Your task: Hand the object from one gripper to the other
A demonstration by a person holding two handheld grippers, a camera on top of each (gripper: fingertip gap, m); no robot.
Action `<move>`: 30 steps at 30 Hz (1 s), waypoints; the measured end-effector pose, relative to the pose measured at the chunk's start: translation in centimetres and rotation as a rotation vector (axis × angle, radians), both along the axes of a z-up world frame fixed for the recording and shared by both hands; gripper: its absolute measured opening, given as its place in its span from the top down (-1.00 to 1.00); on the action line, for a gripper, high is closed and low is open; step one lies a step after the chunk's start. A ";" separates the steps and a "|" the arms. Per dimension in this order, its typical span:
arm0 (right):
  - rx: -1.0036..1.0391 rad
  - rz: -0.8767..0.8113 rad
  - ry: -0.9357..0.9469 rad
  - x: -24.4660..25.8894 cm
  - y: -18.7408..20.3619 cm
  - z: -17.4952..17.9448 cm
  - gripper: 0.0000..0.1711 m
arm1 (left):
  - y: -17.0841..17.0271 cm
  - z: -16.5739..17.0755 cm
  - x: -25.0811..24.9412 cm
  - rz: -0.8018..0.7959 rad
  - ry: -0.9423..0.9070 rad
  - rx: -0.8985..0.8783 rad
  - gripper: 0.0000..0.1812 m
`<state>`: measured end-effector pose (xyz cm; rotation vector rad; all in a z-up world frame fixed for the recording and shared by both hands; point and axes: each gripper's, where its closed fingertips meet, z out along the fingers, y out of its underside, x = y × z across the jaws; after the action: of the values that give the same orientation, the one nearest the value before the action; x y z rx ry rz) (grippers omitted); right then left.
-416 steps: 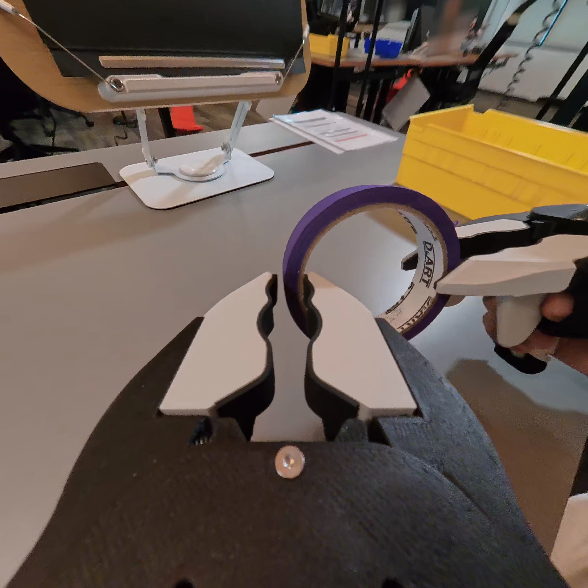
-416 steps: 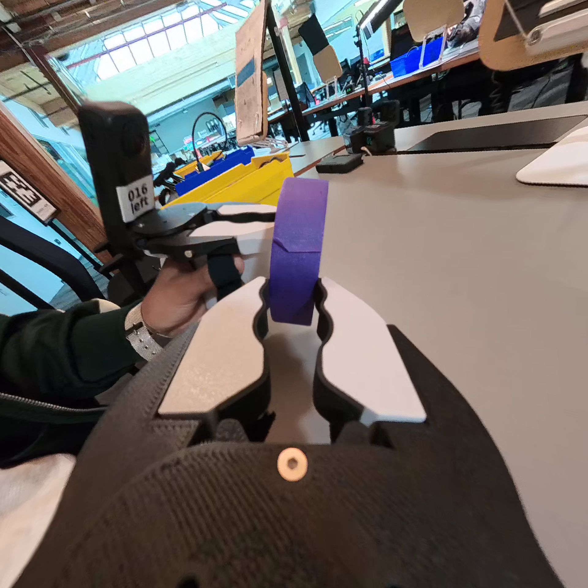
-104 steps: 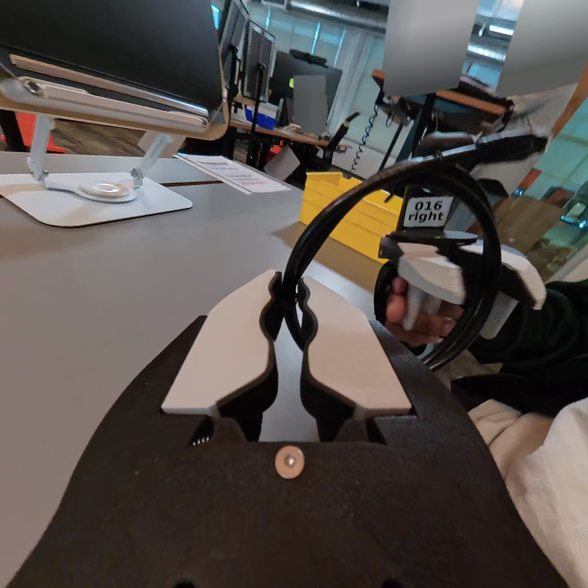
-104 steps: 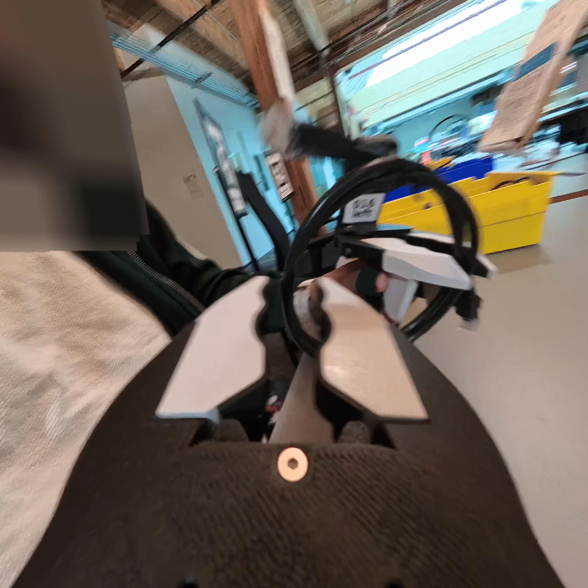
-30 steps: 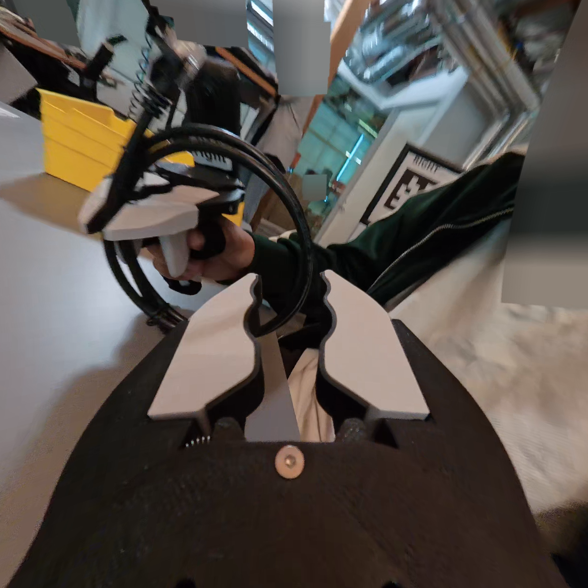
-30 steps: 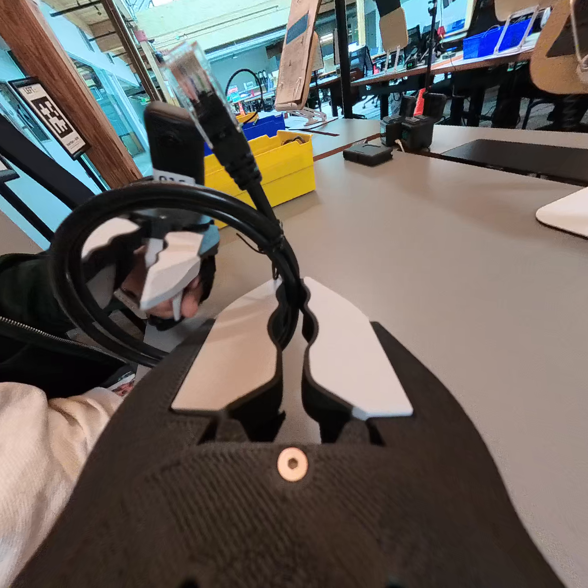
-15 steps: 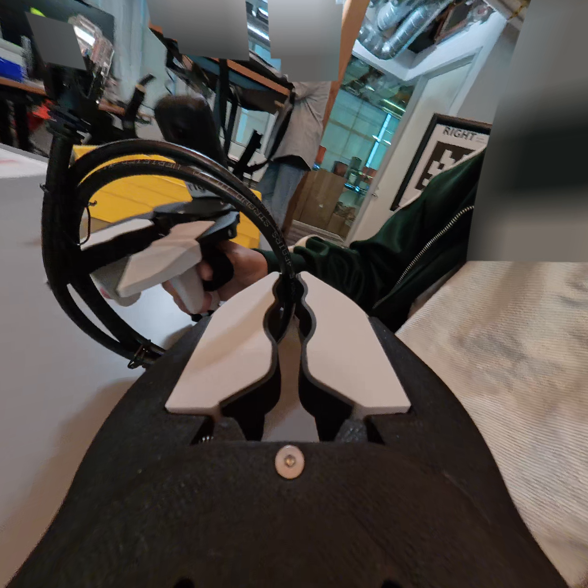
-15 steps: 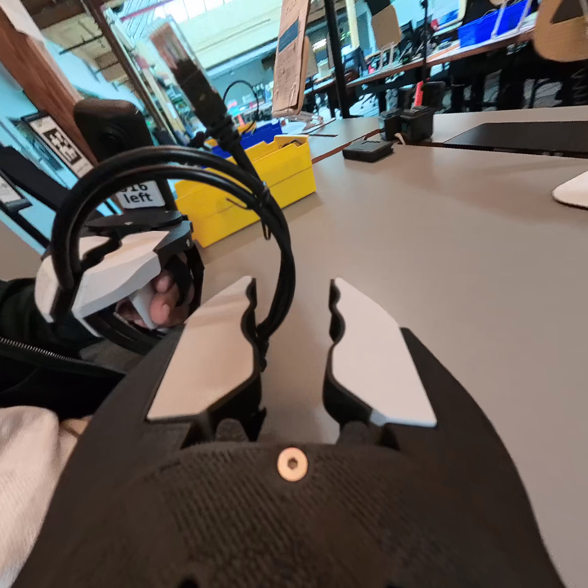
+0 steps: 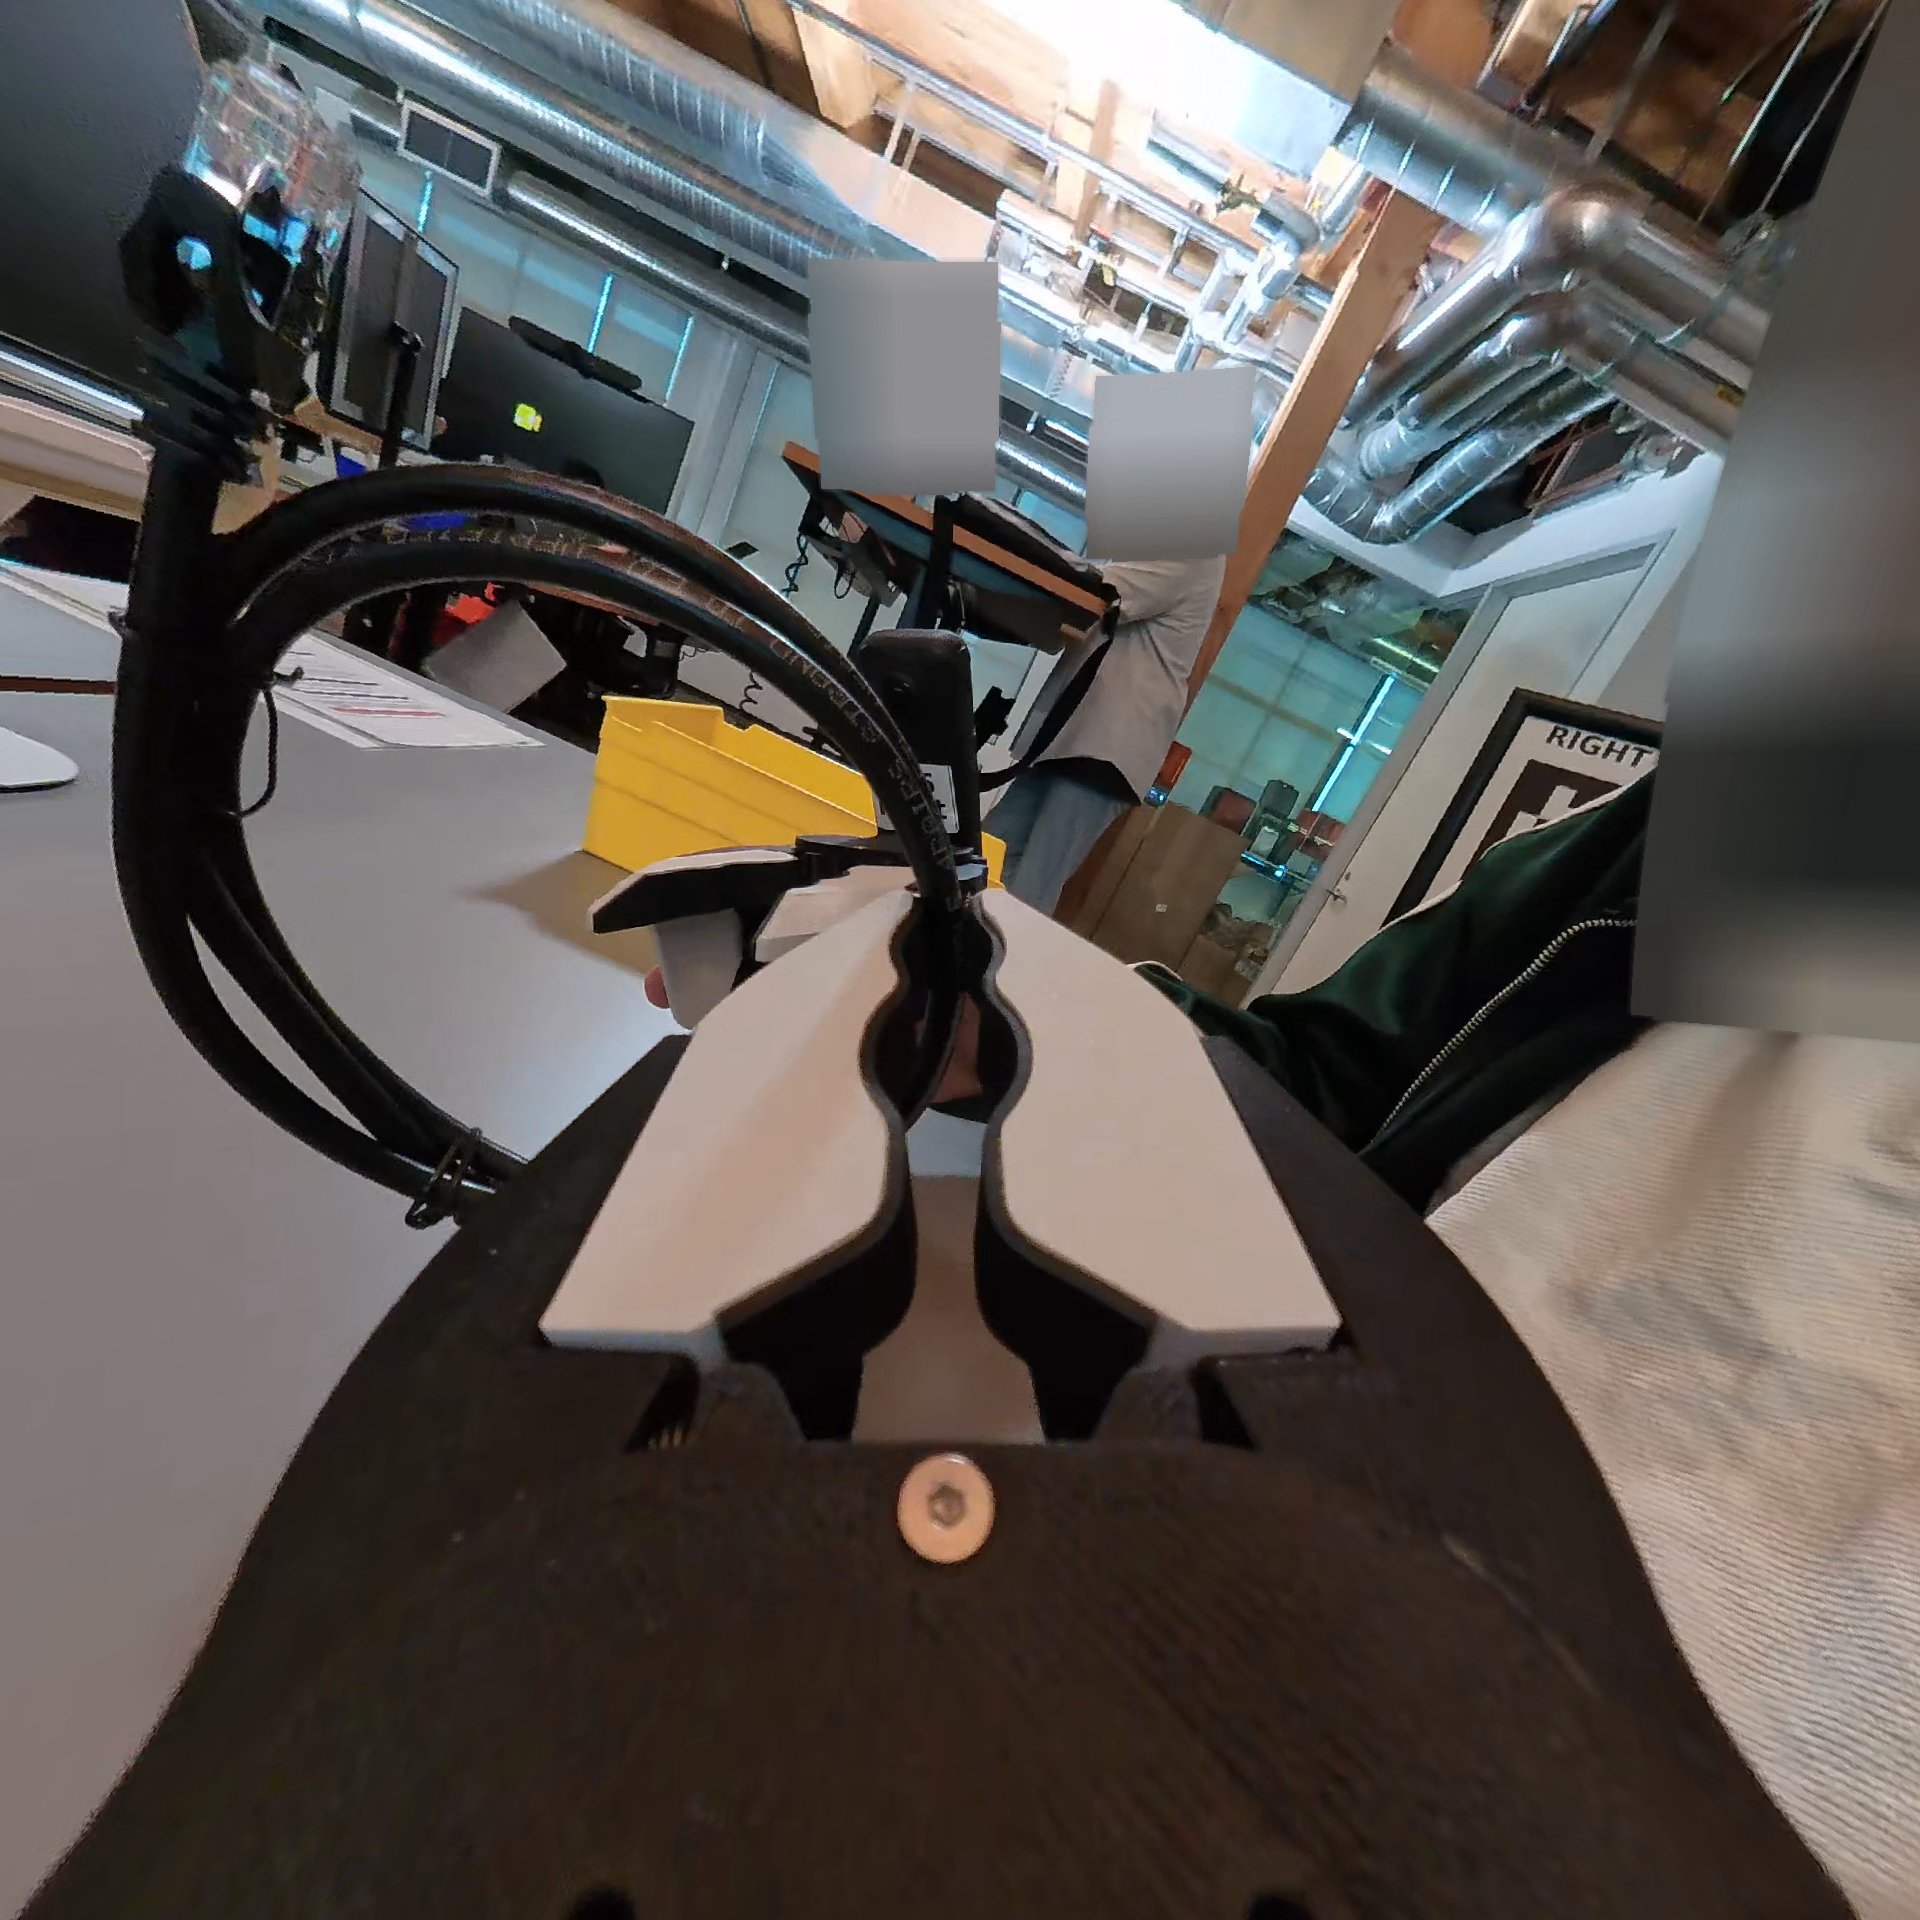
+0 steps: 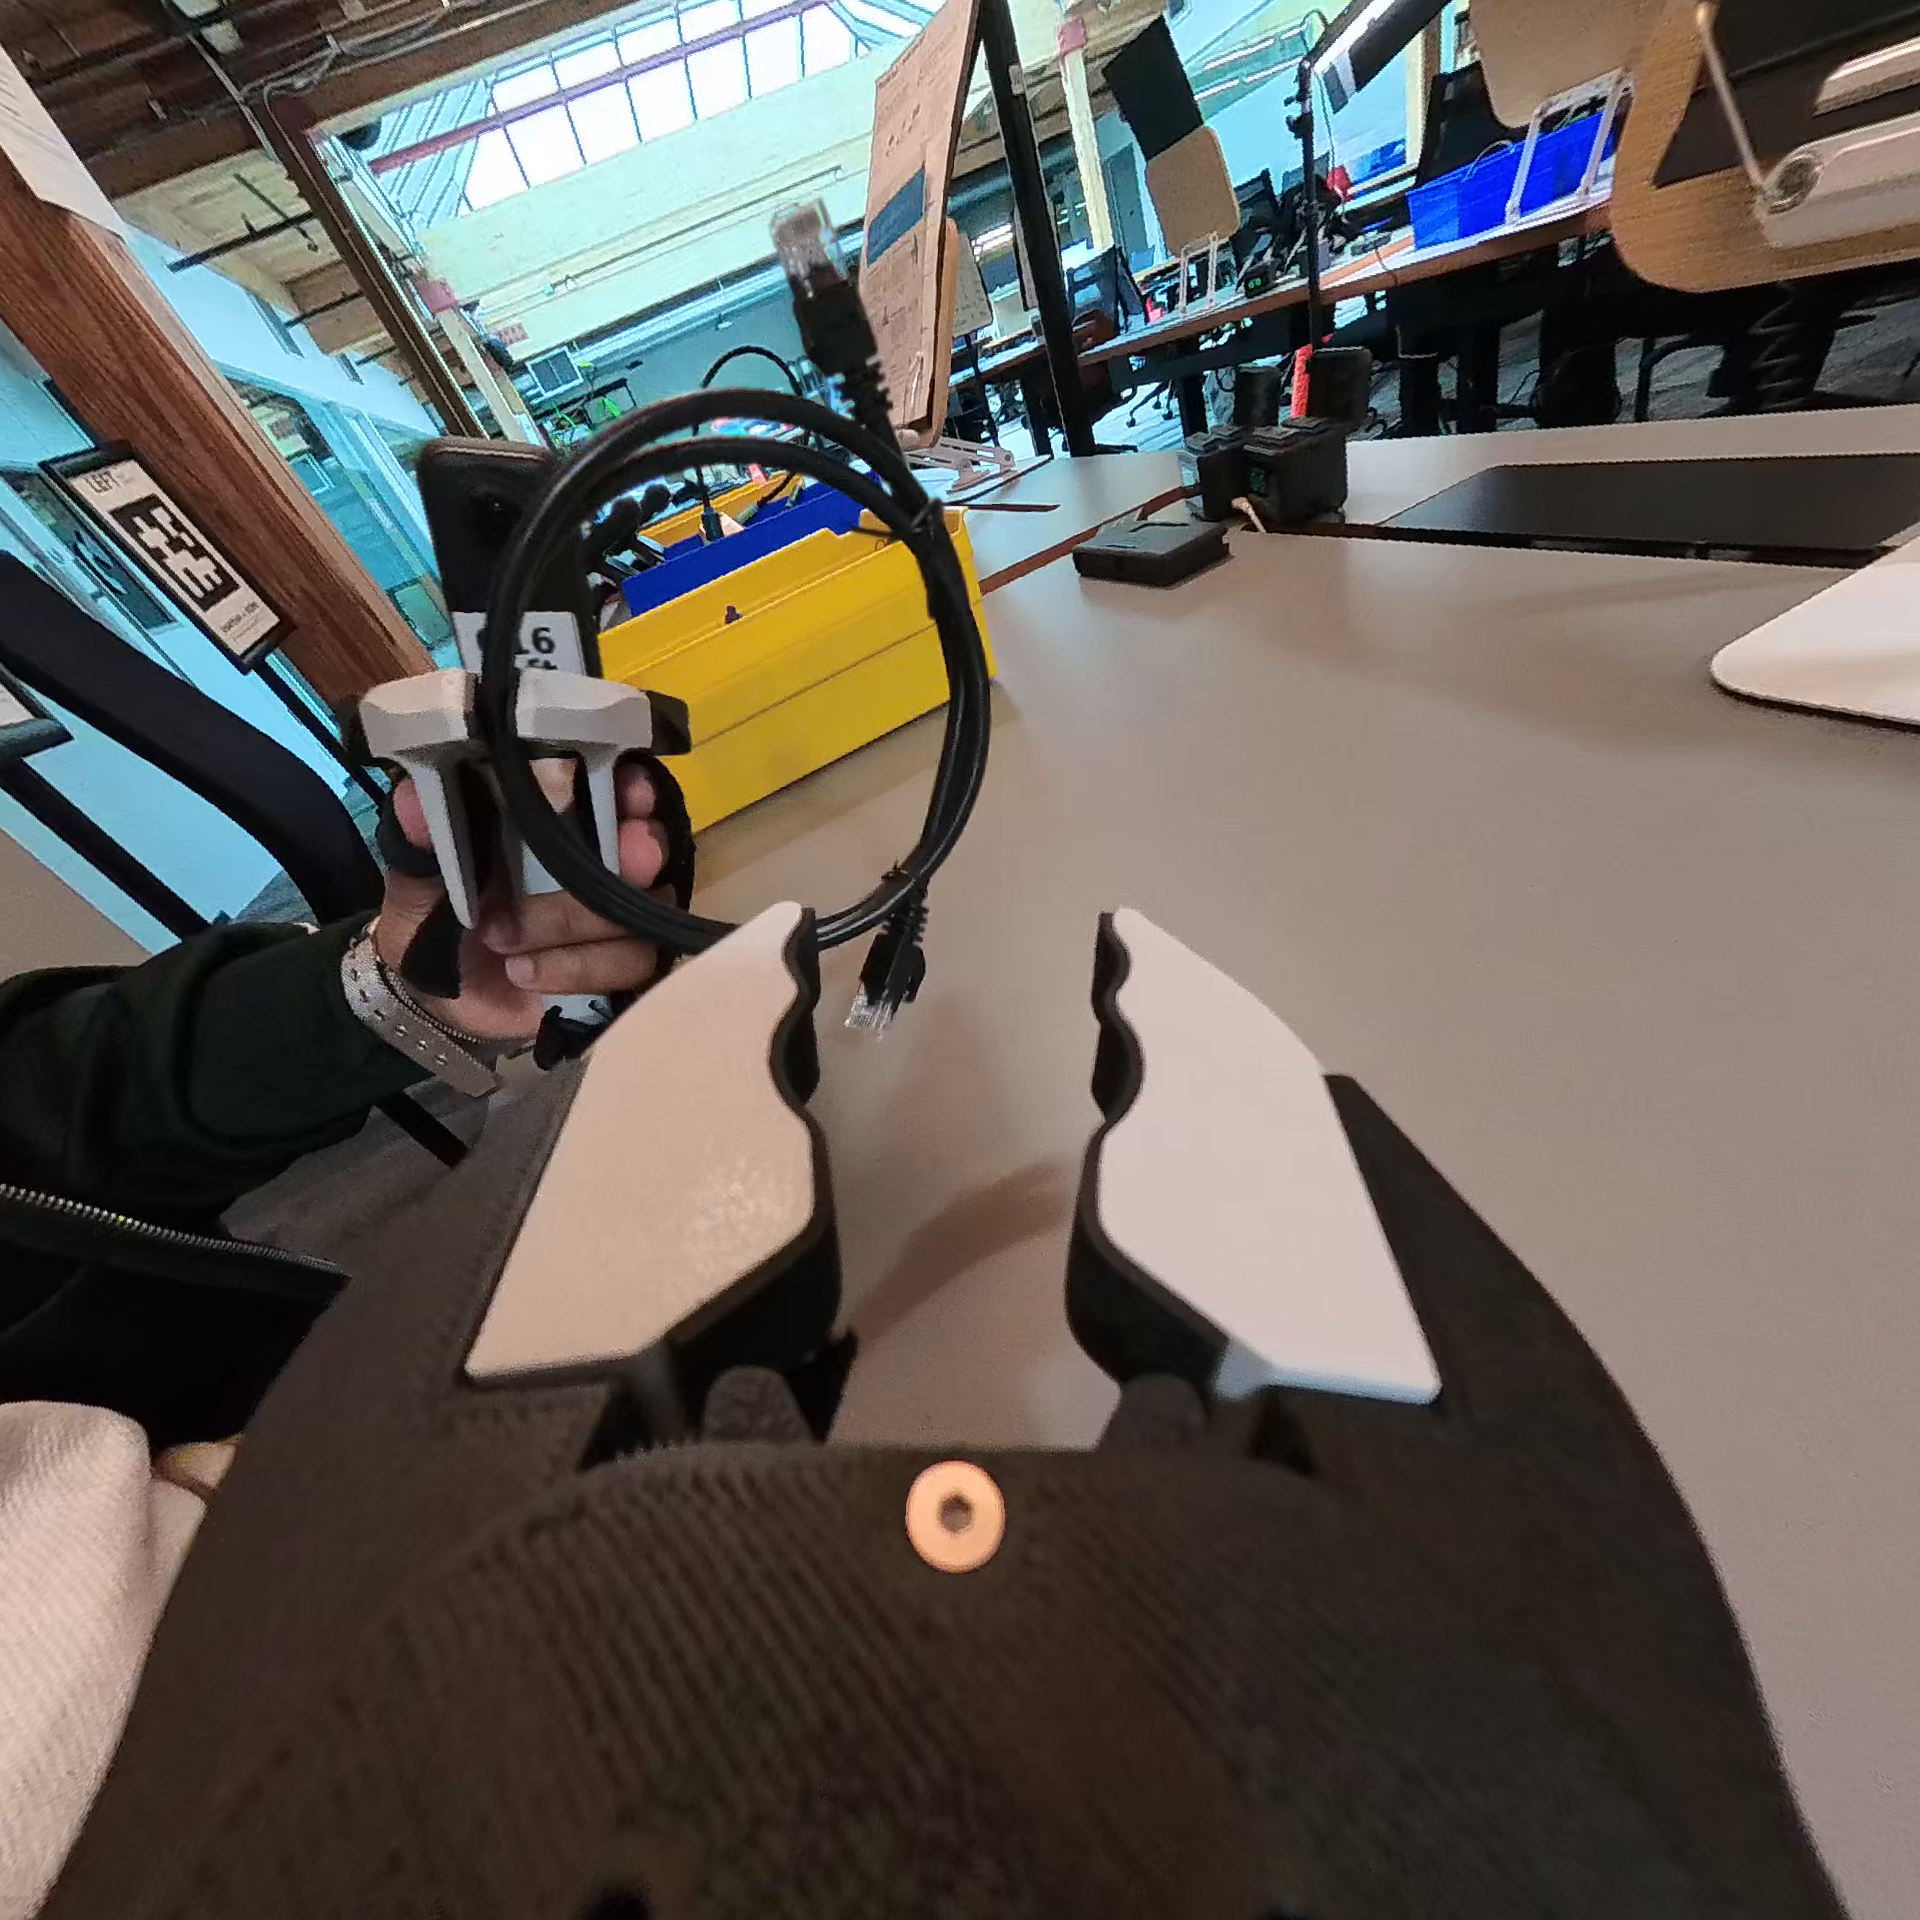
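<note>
A coiled black network cable (image 9: 156,852) with clear plugs is the object. My left gripper (image 9: 945,920) is shut on one side of the coil and holds it upright above the grey table (image 9: 312,987). In the right wrist view the same coil (image 10: 971,707) hangs in the left gripper (image 10: 499,717), with one plug pointing up and one down. My right gripper (image 10: 951,935) is open and empty, and its left finger is just in front of the coil's lower edge. It also shows in the left wrist view (image 9: 665,904), behind the coil.
A yellow bin (image 10: 790,665) with a blue bin behind it stands at the table's left edge. Another yellow bin (image 9: 707,790) shows in the left wrist view. A black device (image 10: 1143,551) and a white stand base (image 10: 1829,655) lie farther back. A person (image 9: 1132,665) stands behind.
The left gripper shut on the cable, then the right gripper opened and let go. The right gripper has since drawn back from the coil, which stays in the left gripper.
</note>
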<state>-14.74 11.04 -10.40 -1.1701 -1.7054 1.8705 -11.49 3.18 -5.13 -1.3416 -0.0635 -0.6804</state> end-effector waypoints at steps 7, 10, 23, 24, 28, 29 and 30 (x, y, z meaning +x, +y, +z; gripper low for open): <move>-0.001 0.003 0.012 0.1 -0.1 0.2 0.40 | 0.3 -0.4 0.4 -0.006 0.022 -0.025 0.94; -0.007 0.003 0.022 0.1 -0.1 0.4 0.41 | 0.4 -0.6 0.4 -0.005 0.032 -0.035 0.94; -0.271 0.264 0.080 3.1 -3.8 3.9 0.62 | 2.0 -3.7 1.4 0.105 0.348 -0.220 0.94; -0.290 0.283 0.070 3.3 -4.2 4.0 0.62 | 2.2 -3.9 1.7 0.105 0.370 -0.226 0.94; -0.271 0.340 0.068 4.0 -5.9 3.9 0.64 | 2.6 -4.6 2.6 0.077 0.419 -0.245 0.94; -0.271 0.347 0.069 4.1 -6.2 3.9 0.65 | 2.7 -4.7 2.8 0.066 0.420 -0.245 0.94; -0.283 0.356 0.067 4.2 -6.4 3.9 0.66 | 2.7 -4.7 3.0 0.058 0.420 -0.245 0.94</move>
<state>-10.58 4.63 -6.48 -0.9293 -1.7428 2.4004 -8.49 5.90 -9.86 -1.6889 0.1559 -0.3382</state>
